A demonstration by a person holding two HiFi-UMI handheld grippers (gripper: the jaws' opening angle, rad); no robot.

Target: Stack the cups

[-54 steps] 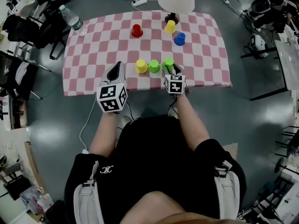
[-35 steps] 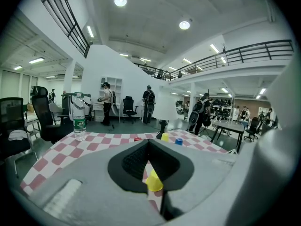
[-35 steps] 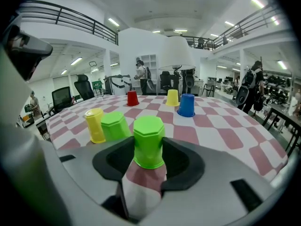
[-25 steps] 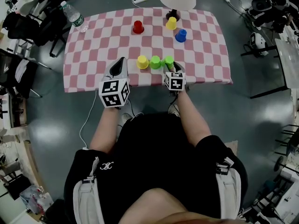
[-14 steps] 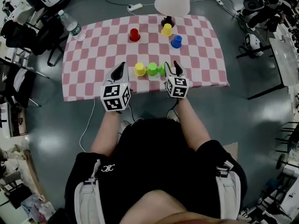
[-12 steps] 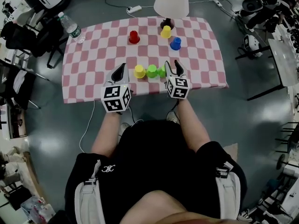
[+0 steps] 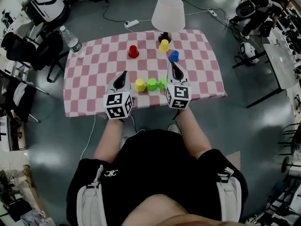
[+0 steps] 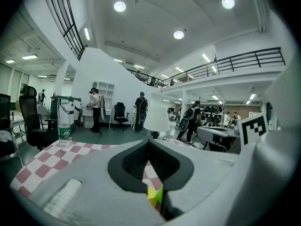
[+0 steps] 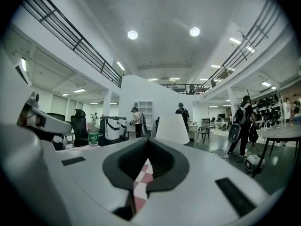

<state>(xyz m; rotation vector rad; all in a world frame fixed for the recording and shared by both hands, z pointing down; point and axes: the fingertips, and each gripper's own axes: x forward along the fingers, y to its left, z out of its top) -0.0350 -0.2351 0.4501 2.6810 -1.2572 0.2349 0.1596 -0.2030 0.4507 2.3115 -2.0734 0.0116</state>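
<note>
**Gripper state.** Left gripper (image 7: 123, 75): jaws together, nothing between them; its own view shows the tips meeting above the cloth. Right gripper (image 7: 172, 66): the jaws have just been closing and now stand clenched, also on nothing. Through the notch under its tips we see only checkered cloth, with the lamp (image 7: 168, 12) straight ahead.

**Cup positions.** Three cups sit in a row near the front edge of the table (image 7: 89, 67): yellow cup (image 7: 139, 84), middle green cup (image 7: 151, 84) and right green cup (image 7: 162, 83), each touching or just beside its neighbour. None is stacked yet. Farther back stand the red cup (image 7: 133, 51), the far yellow cup (image 7: 163, 45) and the blue cup (image 7: 174, 55), well apart from the row.

**Key relation.** The row lies between the two grippers and lower than them. The right green cup is just left of the right gripper and partly hidden by it, so that hand is nearer to it. The yellow cup is just right of the left gripper. Both grippers point towards the far edge, roughly level, so they look over the row, not at it. The cups' long axes are upright. They appear mouth-down, though we cannot be sure.

**Judgement.** To take a cup, the nearer gripper needs to open, tip down and come in sideways towards the row.
</note>
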